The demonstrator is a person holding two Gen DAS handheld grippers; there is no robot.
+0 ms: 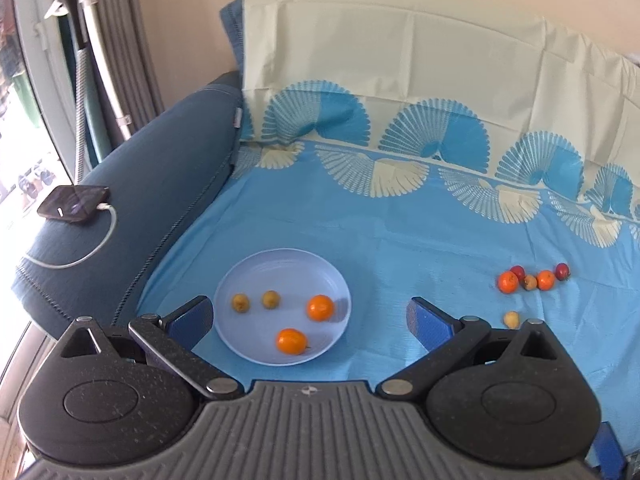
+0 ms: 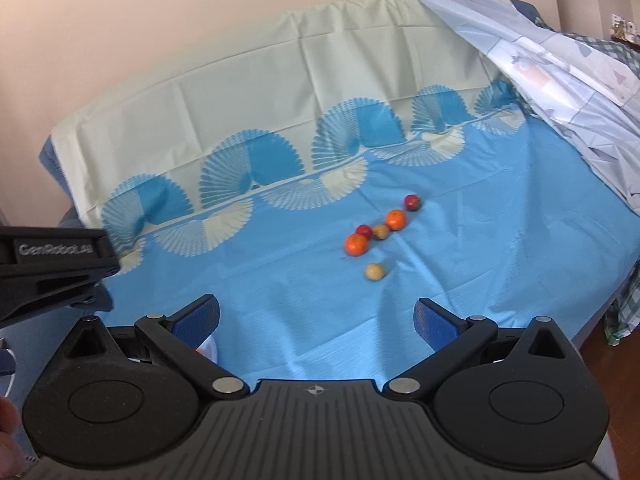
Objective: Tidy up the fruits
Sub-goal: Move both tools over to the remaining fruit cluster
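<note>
A: Status? Both tools idle?

B: Yes. Left hand-held gripper (image 1: 310,318) has its jaws wide apart, nothing between them, hovering just short of the round pale-blue plastic plate (image 1: 256,276). The plate holds two orange mandarins (image 1: 320,308) and two small yellow-brown fruits (image 1: 240,303).

A: Right one?

B: Right hand-held gripper (image 2: 316,320) is also spread, empty. Ahead of it on the blue fan-patterned bedsheet (image 2: 280,280): a lone small pale-yellow fruit (image 2: 375,271) is nearest, then a loose cluster beyond it, with a bright orange mandarin (image 2: 356,244), a second, further mandarin (image 2: 395,219), two small red fruits (image 2: 412,202) and a brownish one (image 2: 381,232).

A: Next pick?

B: I'd take the lone pale one. It stands apart from the cluster, so the fingers won't nudge its neighbours.

A: Tips?

B: Centre it between the pads, come down low and close gently. The sheet is soft, so a round fruit probably rolls if clipped off-centre. Then carry it left to the plate and set it in a bare spot.
</note>
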